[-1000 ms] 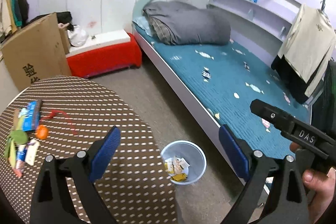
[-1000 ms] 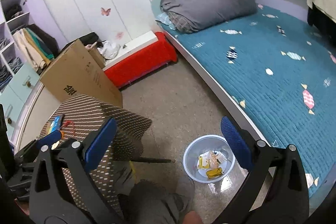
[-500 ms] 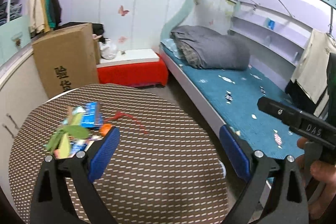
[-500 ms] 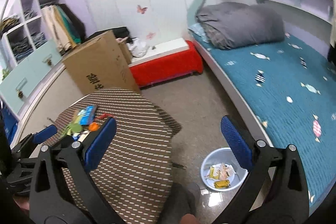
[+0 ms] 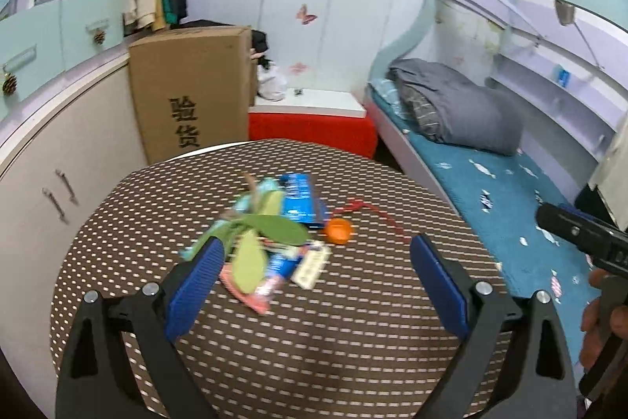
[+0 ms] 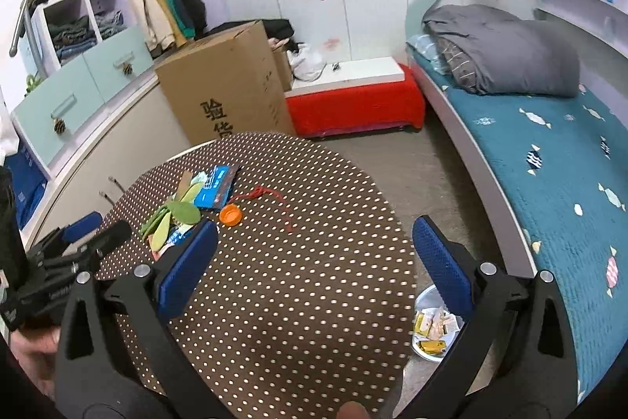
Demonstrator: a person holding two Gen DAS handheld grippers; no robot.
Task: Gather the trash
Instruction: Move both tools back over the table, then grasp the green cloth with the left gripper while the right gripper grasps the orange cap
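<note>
A heap of trash point(image 5: 271, 234) lies on the round brown dotted table point(image 5: 314, 340): green leaves, a blue packet point(image 5: 300, 199), an orange cap point(image 5: 338, 230), a red string point(image 5: 376, 211) and wrappers. My left gripper point(image 5: 314, 285) hovers open just short of the heap, nothing between its fingers. From the right wrist, the same heap point(image 6: 184, 211), orange cap point(image 6: 230, 214) and blue packet point(image 6: 216, 185) lie ahead and left of my right gripper point(image 6: 314, 269), which is open and empty. A clear bin point(image 6: 429, 324) holding wrappers stands on the floor by the table's right edge.
A tall cardboard box point(image 6: 227, 85) stands behind the table, and a red bench point(image 6: 353, 105) beside it. A bed with a teal cover point(image 6: 549, 163) runs along the right. A curved cabinet point(image 5: 51, 152) lies left. A person's hand point(image 5: 600, 317) holds the other gripper at right.
Both cameras have swung up and left, from the bin on the floor to the table. The trash heap now sits centred before my left gripper. Both grippers stay open.
</note>
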